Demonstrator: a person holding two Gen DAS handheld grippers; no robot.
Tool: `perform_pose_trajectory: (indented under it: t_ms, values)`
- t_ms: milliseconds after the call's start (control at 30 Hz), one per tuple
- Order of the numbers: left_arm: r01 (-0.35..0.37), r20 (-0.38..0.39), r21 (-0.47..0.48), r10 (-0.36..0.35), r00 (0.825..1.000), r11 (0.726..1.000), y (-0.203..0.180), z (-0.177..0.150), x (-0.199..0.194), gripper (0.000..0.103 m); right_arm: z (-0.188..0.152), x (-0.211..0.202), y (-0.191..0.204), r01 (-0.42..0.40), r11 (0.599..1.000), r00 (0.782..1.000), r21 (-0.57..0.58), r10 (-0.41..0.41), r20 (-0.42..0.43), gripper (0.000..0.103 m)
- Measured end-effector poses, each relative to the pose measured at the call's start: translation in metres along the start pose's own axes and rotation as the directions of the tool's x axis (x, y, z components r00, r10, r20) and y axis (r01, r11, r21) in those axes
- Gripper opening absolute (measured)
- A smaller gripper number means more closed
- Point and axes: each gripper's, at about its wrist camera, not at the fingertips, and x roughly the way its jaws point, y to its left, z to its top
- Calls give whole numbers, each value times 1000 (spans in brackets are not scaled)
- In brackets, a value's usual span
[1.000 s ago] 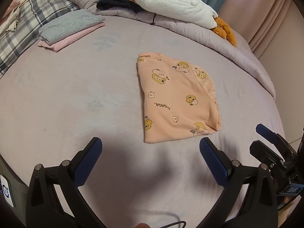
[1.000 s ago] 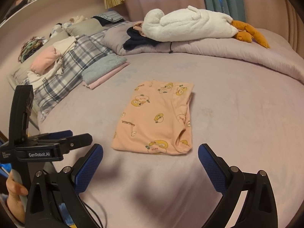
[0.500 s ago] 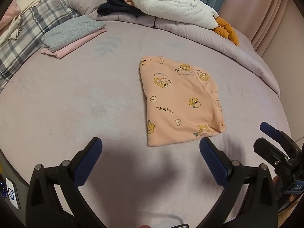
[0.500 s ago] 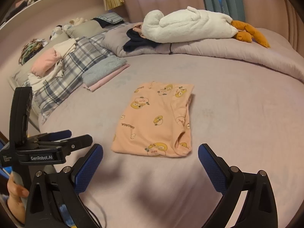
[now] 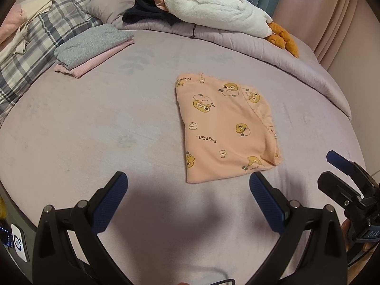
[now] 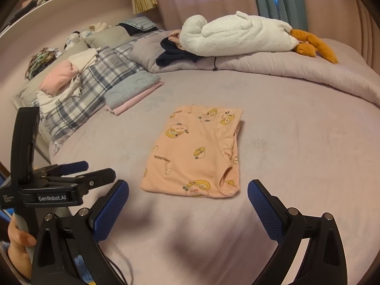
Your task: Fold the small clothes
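Observation:
A small peach garment with yellow cartoon prints (image 5: pixel 225 128) lies folded flat on the lilac bed sheet (image 5: pixel 95 130); it also shows in the right wrist view (image 6: pixel 197 152). My left gripper (image 5: pixel 187 190) is open and empty, hovering just short of the garment's near edge. My right gripper (image 6: pixel 187 197) is open and empty, also just short of the near edge. The right gripper shows at the right edge of the left wrist view (image 5: pixel 342 173), and the left gripper at the left of the right wrist view (image 6: pixel 71 173).
A folded grey and pink stack (image 5: pixel 95 45) lies at the far left, next to a plaid pillow (image 5: pixel 35 42) with loose clothes. A rolled duvet (image 5: pixel 237 42) with a white plush goose (image 5: pixel 220 7) and dark clothes (image 5: pixel 147 14) lines the far side.
Both grippers have drawn back and up a little from the garment, so it sits slightly farther away. The garment has not moved. Both stay open.

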Motion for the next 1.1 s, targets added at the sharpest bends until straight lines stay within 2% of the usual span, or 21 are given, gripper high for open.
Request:
perform_pose_trajectory:
  t_ms: [1100]
  values:
    - [-10,15,-1,10,1000,1000,-4,-3,-5,102,3,-4,5,-1,1000,1000,-9,1,6,99]
